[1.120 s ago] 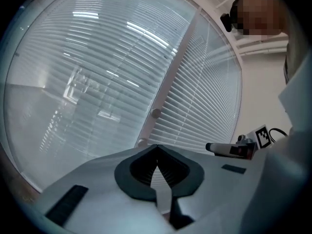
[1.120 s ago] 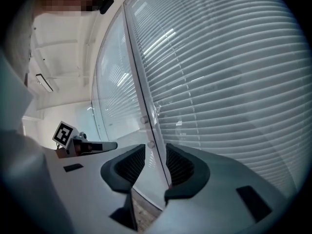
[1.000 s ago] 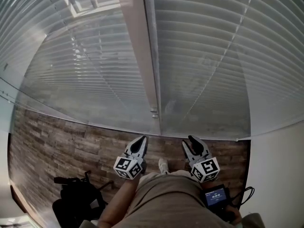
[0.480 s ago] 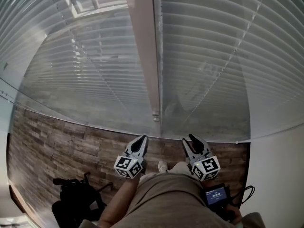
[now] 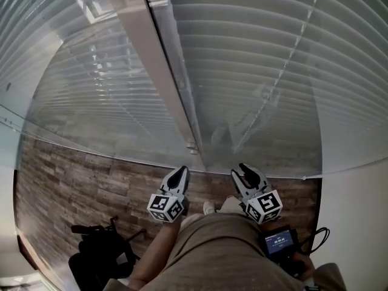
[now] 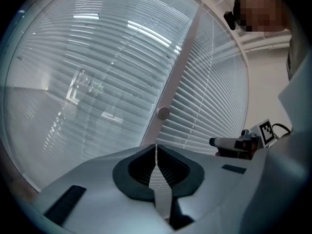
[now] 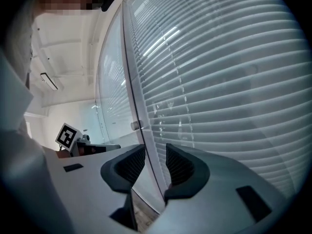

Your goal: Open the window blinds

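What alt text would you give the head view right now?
Two handheld grippers, the left gripper shut and the right gripper open and empty, point at lowered white blinds. A white frame post divides the window; plank floor lies below.

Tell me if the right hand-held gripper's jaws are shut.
No, the right hand-held gripper shows a clear gap between its jaws.
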